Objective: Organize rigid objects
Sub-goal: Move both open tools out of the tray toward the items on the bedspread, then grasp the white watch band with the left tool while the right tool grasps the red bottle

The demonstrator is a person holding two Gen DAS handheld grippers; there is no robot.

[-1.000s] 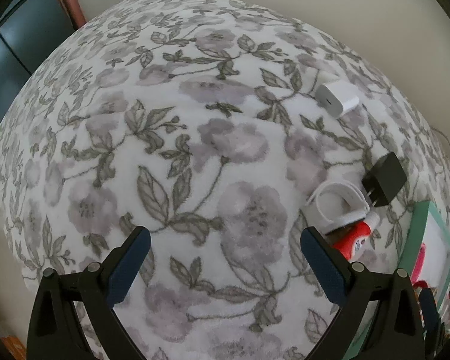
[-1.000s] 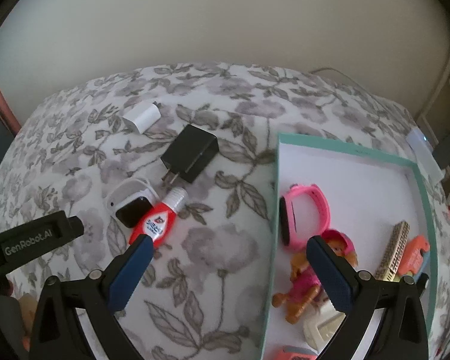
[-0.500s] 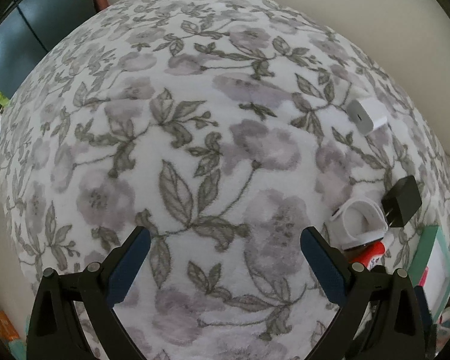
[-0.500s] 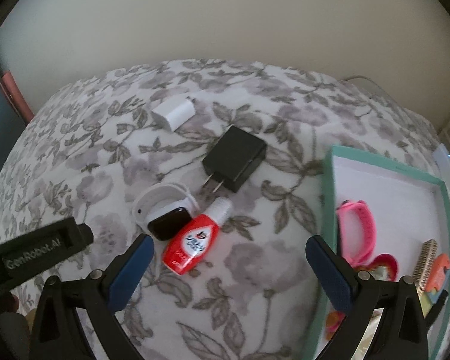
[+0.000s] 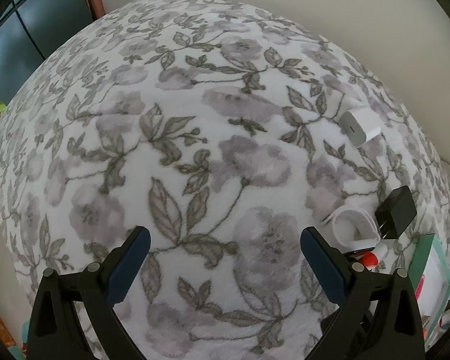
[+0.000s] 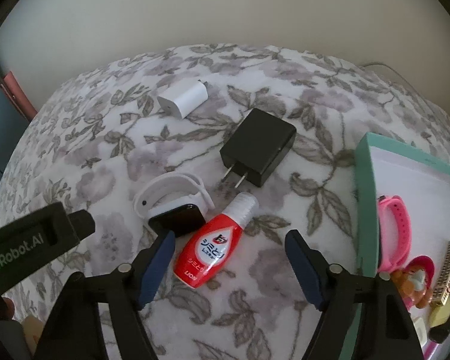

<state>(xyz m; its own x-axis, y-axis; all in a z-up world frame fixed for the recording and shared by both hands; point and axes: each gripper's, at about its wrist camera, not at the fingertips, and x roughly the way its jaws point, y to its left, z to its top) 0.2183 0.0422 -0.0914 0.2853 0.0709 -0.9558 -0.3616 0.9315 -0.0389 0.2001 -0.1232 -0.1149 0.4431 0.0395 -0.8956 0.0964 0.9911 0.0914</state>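
R claw [image 6: 229,244]: jaws closing, red bottle [image 6: 214,244] between, pads not touching yet
L claw [image 5: 225,241]: wide open, empty, over blanket [image 5: 171,114]
Bottle: lying beside white watch [image 6: 172,207], below black charger [image 6: 258,147]
Box [image 6: 364,198]: at right

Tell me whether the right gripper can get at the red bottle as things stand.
Probably yes. The red bottle lies between the closing fingers of the right gripper, untouched so far; the white watch crowds its left side.
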